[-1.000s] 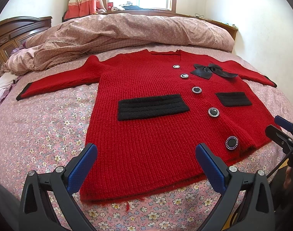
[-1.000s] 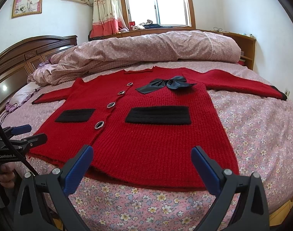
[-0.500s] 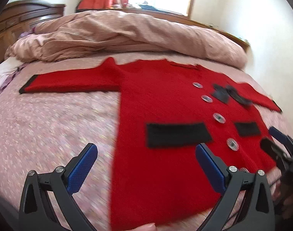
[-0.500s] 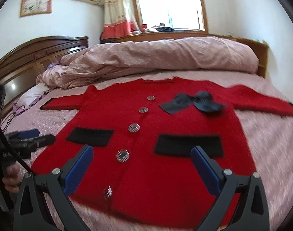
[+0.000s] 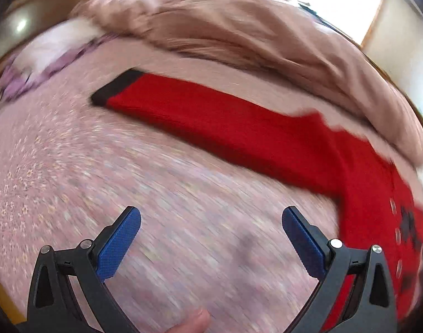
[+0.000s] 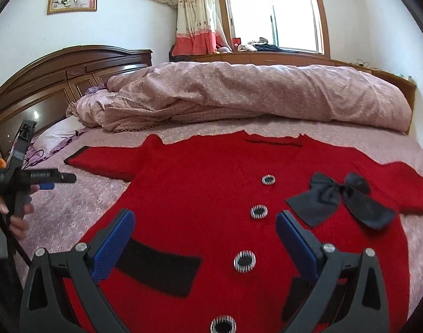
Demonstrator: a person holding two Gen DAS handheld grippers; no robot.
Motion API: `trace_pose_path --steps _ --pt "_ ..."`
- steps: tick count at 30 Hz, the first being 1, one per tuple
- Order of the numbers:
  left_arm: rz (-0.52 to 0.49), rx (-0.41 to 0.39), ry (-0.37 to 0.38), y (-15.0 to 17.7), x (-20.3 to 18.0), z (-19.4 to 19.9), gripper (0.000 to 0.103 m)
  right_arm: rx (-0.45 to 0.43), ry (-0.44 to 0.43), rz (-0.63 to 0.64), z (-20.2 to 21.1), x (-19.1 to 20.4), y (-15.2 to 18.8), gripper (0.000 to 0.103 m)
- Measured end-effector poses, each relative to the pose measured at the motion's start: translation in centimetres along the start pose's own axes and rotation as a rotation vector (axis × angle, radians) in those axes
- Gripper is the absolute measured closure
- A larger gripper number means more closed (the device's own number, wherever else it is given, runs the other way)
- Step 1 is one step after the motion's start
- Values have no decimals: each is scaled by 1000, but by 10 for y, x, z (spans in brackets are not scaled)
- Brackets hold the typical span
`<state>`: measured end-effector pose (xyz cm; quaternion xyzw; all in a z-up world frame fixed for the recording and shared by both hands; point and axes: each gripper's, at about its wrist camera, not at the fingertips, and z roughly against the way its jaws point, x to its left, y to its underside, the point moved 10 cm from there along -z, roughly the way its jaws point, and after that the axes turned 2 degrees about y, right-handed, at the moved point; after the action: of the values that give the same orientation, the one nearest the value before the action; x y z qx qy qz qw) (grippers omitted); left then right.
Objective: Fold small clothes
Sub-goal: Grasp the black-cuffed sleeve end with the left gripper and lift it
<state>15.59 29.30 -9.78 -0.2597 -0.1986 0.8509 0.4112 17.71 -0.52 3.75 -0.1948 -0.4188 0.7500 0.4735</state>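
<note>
Across the middle of the bed (image 6: 422,166) we see the red cardigan (image 6: 200,188) lying flat, buttons up, black bow (image 6: 342,199) on its chest. Our right gripper (image 6: 204,233) hovers wide open over the front, touching nothing. Our left gripper (image 5: 211,229), equally wide and empty, hangs over bare floral sheet near the sleeve (image 5: 211,119), whose black cuff (image 5: 114,87) points toward the headboard (image 6: 61,83).
</note>
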Motion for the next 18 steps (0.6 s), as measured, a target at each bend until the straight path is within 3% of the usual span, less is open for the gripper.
trace_pose_path --steps 3,6,10,14,18 --pt "182 5 37 -29 39 -20 5 -7 -9 30 -8 -2 -11 0" --pt "310 3 37 -49 72 -37 5 -33 34 119 -13 -10 -22 0" --pt "383 -29 68 -64 84 -44 5 -52 154 207 -20 -30 -24 0" --pt "434 -40 70 -85 93 -59 5 1 135 111 -33 -54 -18 0" --pt "565 -56 181 -114 112 -73 5 55 110 0 -42 -75 -7 0"
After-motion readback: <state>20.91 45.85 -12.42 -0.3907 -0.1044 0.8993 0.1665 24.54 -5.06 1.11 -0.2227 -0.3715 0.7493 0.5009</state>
